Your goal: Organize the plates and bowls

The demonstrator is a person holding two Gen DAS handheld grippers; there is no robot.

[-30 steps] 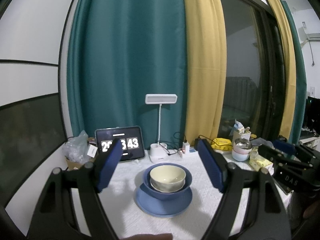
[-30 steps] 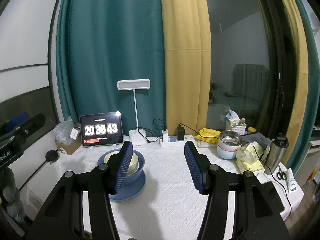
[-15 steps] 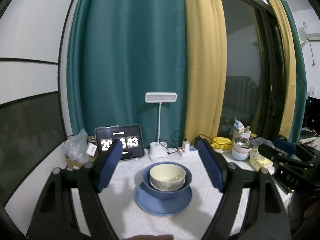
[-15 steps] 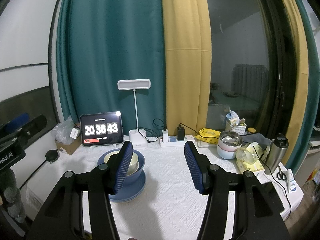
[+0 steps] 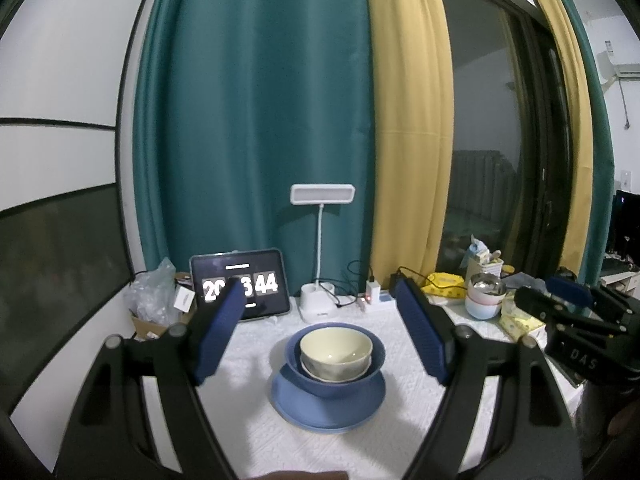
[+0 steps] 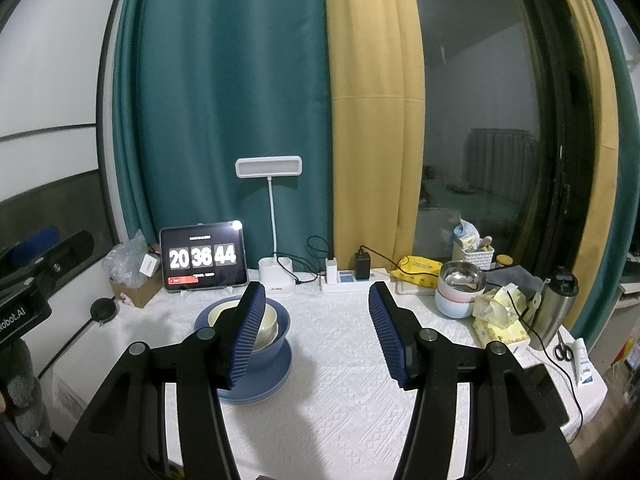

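Bowls (image 5: pixel 335 354) sit stacked; left claw (image 5: pixel 322 330), right claw (image 6: pixel 316 332) hover agape.

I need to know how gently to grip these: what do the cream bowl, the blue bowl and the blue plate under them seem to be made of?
The cream bowl looks like glazed ceramic: its inside shows a soft sheen. The blue bowl and blue plate look matte and evenly coloured, ceramic or possibly melamine; the pictures leave that open. Treat all three as breakable.

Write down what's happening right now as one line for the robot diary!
left gripper: open, empty | right gripper: open, empty | cream bowl nested in blue bowl on blue plate | untouched
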